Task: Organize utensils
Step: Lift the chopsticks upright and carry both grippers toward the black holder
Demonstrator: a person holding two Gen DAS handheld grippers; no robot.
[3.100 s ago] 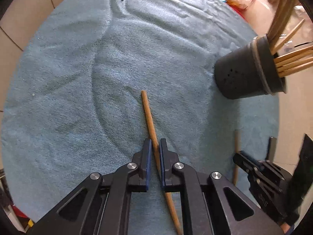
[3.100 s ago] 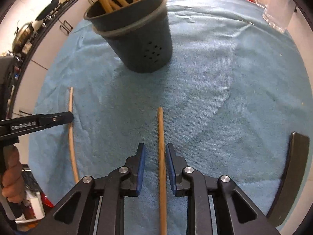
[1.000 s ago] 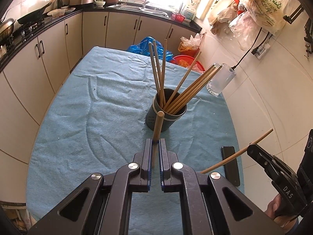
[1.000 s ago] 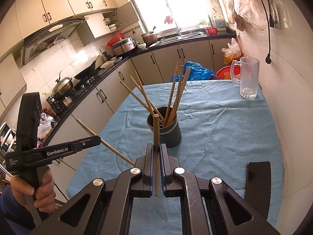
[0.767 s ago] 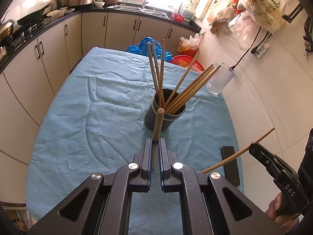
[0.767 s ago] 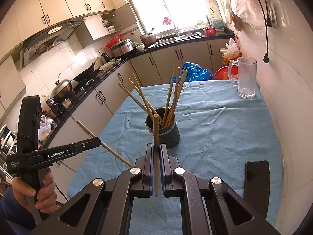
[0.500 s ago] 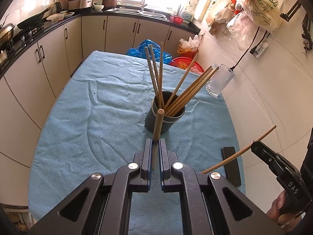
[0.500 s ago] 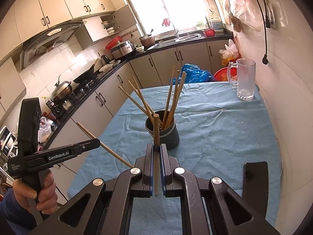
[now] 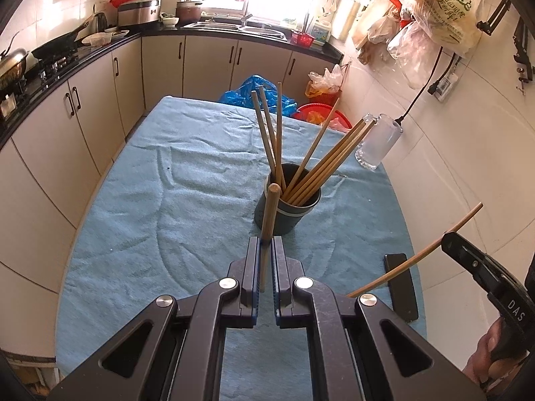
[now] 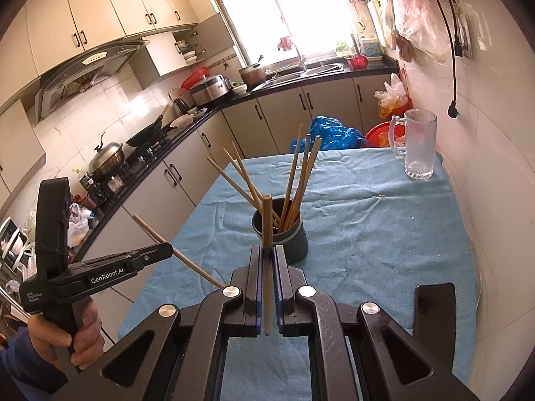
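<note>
Kitchen; counter under blue towel. We hold one chopstick per gripper, jaws closed on each: left gripper and right gripper. Both sticks point forward toward the holder, dead ahead, below.

Ahead of the left gripper, closed on a chopstick, stands the dark utensil holder. Chopsticks in it fan up and outward, crowding its mouth; the near rim, just beyond the jaws, shows the only gap. Left of the jaws the blue towel lies bare. To their right a black phone lies flat near the table edge, and farther ahead a glass mug stands by the wall. The right gripper, pinching its own chopstick, faces the same holder; the left unit hangs well off to its left.
</note>
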